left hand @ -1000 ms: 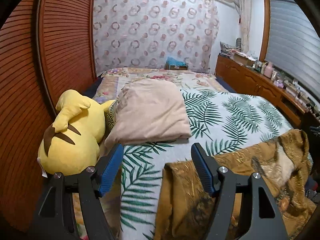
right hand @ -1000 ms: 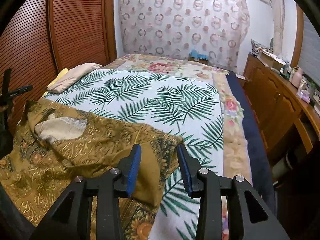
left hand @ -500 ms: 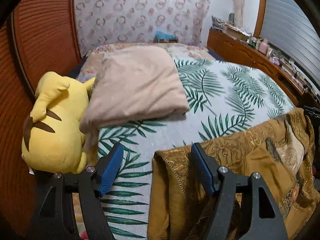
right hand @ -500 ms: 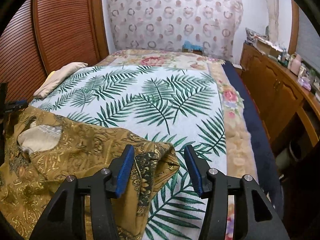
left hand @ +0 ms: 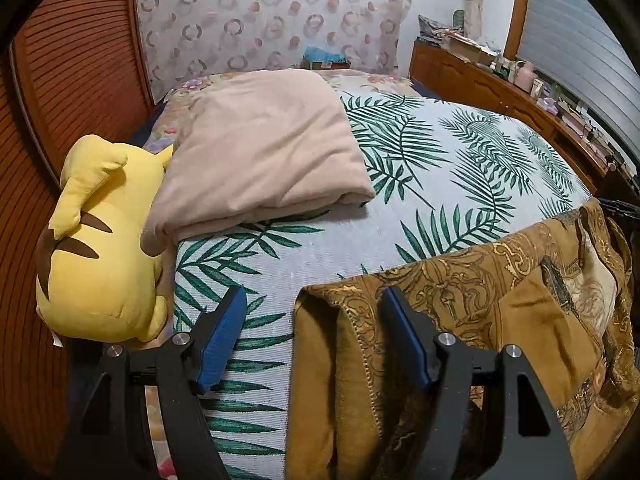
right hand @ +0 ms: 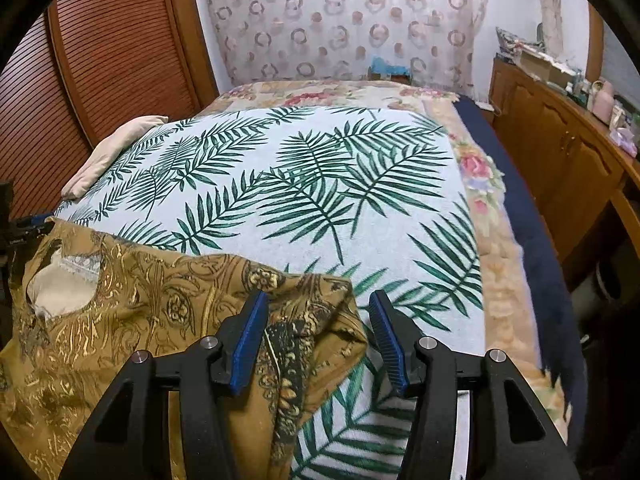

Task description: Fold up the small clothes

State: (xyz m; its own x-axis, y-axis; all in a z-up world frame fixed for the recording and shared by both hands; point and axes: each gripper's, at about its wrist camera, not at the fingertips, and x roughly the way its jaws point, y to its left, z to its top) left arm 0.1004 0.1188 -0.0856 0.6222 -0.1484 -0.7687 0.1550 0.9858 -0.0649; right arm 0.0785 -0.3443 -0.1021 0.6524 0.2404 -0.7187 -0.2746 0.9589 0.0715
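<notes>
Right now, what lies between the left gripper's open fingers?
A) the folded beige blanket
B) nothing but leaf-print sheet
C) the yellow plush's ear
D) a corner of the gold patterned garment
D: in the left wrist view, the left gripper is open, and a corner of the gold patterned garment lies between its blue pads, over the leaf-print sheet.

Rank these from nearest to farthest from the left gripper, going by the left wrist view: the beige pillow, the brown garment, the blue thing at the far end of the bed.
From the left gripper:
1. Brown garment, its edge between the open fingers.
2. Beige pillow, mid-bed, left.
3. Blue thing, far end, by the curtain.
</notes>
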